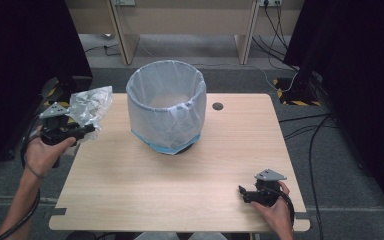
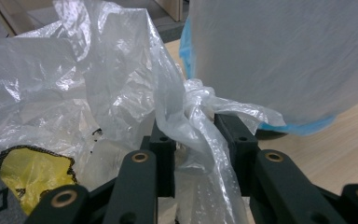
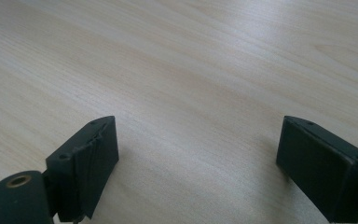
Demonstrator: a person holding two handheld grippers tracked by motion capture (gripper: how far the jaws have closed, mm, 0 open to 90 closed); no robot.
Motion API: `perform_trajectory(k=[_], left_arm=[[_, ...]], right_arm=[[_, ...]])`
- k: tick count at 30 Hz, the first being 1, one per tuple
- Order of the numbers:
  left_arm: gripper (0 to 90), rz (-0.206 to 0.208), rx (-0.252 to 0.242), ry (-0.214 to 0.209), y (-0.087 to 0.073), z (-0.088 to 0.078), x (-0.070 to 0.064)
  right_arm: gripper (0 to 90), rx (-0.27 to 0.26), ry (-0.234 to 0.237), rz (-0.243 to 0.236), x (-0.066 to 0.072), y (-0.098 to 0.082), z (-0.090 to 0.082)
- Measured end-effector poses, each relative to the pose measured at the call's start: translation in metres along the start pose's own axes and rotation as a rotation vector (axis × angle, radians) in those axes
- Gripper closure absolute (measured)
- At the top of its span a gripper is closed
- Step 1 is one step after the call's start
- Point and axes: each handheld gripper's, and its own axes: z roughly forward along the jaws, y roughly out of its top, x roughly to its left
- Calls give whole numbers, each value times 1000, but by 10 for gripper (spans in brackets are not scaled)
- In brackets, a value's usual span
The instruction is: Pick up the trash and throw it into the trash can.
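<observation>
Left claw: my left gripper [image 1: 86,131] hangs over the table's left edge, jaws clamped on the knotted neck of a clear plastic bag [image 1: 87,106].
Bag: I see it bunched up above and beyond the jaws; in the left gripper view its crumpled film [image 2: 98,84] spreads to the left of the knot, with something yellow [image 2: 30,175] showing low on that side.
Bin: the bag-lined bin [image 1: 166,102] stands to the right of my left claw, near but apart from it, on the wooden table [image 1: 180,190].
Right claw: my right gripper [image 1: 243,192] sits low at the table's near right corner, jaws spread wide with bare wood between them, well apart from the bag.
</observation>
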Motion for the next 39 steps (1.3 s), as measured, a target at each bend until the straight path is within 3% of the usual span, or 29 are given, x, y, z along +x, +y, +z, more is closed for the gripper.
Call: perform_trajectory(k=[10,20,27,36,39], left_arm=[[703,40,-41,-32,36,-17,-7],[703,63,-82,-66,60,-18,-17],[703,121,-83,-93,83,-11,-34],[703,155,-80,-145,111,5,-52],[703,187,-81,-154,119,12,-59]], right_arm=[[129,0,0,-1,0,0,0],[129,0,1,-1,0,0,0],[129,0,1,-2,0,0,0],[129,2,3,-3,-1,0,0],[129,1,4,-4,-1,0,0]])
